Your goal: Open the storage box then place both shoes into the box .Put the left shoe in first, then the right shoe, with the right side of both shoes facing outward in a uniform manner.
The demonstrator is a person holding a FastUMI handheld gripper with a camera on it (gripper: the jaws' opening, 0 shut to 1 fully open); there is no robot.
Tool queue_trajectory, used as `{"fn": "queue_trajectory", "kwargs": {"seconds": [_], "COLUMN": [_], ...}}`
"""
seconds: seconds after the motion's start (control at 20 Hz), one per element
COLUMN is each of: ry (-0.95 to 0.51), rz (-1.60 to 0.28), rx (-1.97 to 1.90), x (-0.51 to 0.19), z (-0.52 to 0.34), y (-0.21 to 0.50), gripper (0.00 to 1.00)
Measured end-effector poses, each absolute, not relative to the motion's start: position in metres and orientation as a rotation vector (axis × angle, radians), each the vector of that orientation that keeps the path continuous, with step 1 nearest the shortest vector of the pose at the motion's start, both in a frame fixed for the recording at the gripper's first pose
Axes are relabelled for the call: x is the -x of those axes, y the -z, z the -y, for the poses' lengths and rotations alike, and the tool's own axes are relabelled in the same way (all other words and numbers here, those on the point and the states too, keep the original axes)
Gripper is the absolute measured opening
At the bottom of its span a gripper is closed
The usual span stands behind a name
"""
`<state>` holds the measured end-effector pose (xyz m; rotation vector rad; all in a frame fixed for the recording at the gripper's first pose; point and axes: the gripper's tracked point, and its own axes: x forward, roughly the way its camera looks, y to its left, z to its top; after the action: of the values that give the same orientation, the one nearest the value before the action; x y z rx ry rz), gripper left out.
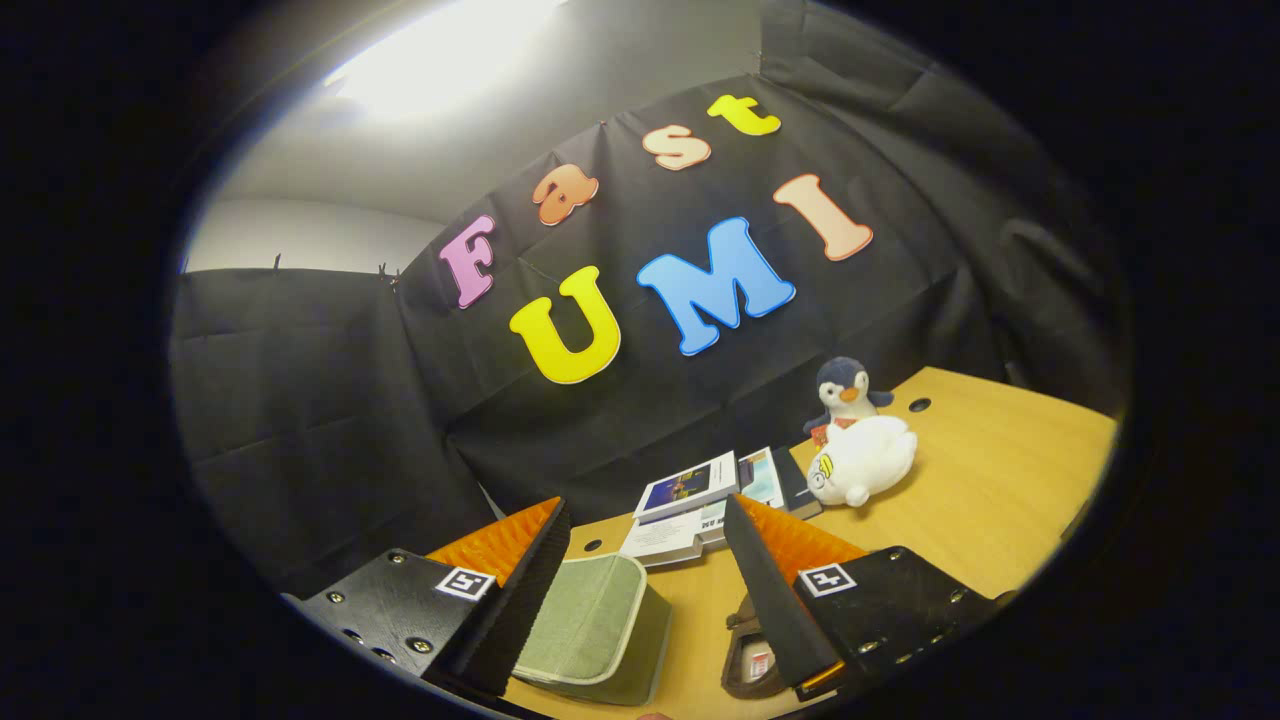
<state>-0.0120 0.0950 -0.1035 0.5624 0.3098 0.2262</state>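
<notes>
Hand-held gripper (pixel 645 525) was released: its two fingers stood wide apart with nothing pressed between them, held tilted above the near part of the table (pixel 1000 490).

Storage box (pixel 597 627), green fabric with a pale trimmed edge, sat on the table low between the fingers, closer to the left finger and partly hidden behind it. Its lid looked closed, though the near end was cut off from sight.

A dark shoe (pixel 752 655) lay near the right finger, mostly covered by that finger; only a brown edge and a small red-and-white tag showed. Could not tell which shoe of the pair it was, nor which way it faced.

Just beyond the fingers, toward the far side of the table, a small stack of books (pixel 690 505) lay flat, one overlapping another. To the right of the books lay a white plush toy (pixel 865 460) on its side, and behind it, touching or nearly so, a penguin plush (pixel 845 390) stood upright against the black cloth wall (pixel 320 400).
</notes>
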Motion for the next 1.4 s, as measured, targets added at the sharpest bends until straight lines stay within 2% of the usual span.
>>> {"fn": "queue_trajectory", "kwargs": {"seconds": [0.55,1.4], "ry": [-0.292,-0.357], "rz": [-0.551,-0.807], "rx": [-0.908,-1.284], "x": [0.034,0.073], "z": [-0.151,-0.219], "y": [0.174,0.248], "gripper": [0.97,0.97]}}
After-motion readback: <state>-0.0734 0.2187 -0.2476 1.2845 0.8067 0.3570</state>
